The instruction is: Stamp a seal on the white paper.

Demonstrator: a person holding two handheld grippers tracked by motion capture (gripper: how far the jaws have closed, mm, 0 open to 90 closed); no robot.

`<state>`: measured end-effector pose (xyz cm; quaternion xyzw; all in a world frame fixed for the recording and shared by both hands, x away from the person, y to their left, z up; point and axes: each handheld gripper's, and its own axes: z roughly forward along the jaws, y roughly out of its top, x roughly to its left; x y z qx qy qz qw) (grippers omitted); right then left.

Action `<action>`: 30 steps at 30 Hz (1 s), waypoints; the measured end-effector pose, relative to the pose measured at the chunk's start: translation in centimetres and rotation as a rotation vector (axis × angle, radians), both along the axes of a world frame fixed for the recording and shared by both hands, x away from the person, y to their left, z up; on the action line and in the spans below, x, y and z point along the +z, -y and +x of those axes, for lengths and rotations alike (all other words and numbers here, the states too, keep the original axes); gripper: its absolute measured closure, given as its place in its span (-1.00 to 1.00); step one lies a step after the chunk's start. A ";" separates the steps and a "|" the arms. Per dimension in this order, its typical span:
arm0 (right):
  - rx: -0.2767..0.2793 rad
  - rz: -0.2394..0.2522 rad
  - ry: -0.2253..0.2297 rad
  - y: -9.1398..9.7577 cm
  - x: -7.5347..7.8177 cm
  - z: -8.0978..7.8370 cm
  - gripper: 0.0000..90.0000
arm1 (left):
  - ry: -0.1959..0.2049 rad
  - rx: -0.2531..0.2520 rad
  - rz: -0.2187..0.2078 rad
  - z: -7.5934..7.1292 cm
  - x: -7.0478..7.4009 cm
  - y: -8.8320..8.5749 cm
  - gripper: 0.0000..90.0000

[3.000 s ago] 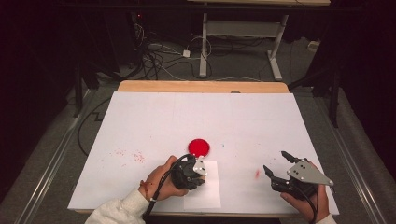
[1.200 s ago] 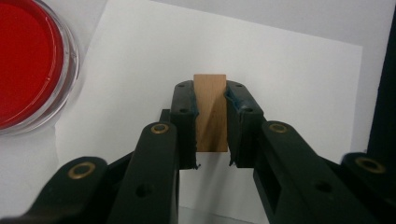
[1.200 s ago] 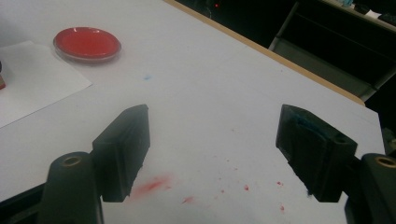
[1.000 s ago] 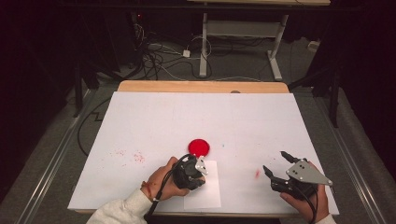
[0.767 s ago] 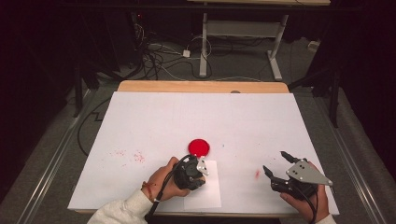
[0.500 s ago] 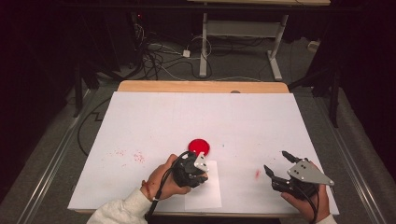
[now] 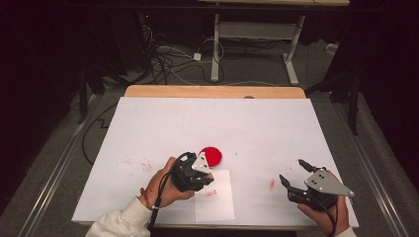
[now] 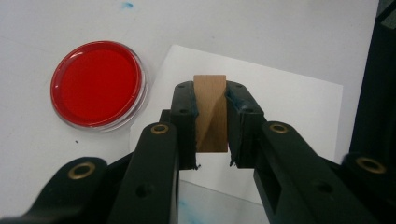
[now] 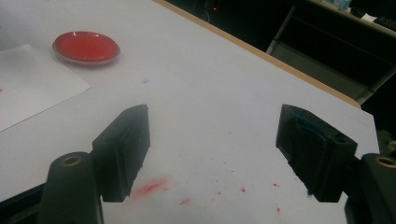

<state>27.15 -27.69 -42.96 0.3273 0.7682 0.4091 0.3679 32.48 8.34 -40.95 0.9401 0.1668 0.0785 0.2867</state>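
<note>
Currently catalogued, item by item.

Left gripper [image 8: 211,154]: black, two-jawed, carried in the person's left hand [image 7: 165,185] at lower centre-left of the high view. Jaws closed on a small light-brown wooden block [image 8: 210,113], which stands upright between the pads, its top edge just clear of the jaw tips. In the high view this gripper [image 7: 203,174] sits over the upper left corner of the paper sheet.

Small rectangular sheet of white paper [image 7: 215,195]: lying flat at lower centre of the high view, near the front edge of the table, with a faint red mark [image 7: 211,193] on it. In the left gripper view the sheet [image 8: 289,107] lies beneath the held block.

Shallow round clear dish of red ink [image 7: 211,156]: resting on the table just above and left of the sheet's upper edge, close beside the left gripper. In the left gripper view the dish [image 8: 97,83] sits at upper left, apart from the block.

Right gripper [image 7: 292,178]: black with a grey three-cornered plate on top, in the right hand [image 7: 321,217] at lower right of the high view. Jaws wide apart, holding nothing; in the right gripper view [image 9: 210,154] bare table shows between them.

Large white table covering [image 7: 217,123]: flecked with red smudges [image 7: 136,163] at lower left and one [image 7: 272,184] near the right gripper.
</note>
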 end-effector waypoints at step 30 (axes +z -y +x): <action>0.002 -0.005 -0.008 0.0 -0.1 0.3 -0.41 | 0.005 0.079 -0.022 1.8 0.1 -2.5 0.64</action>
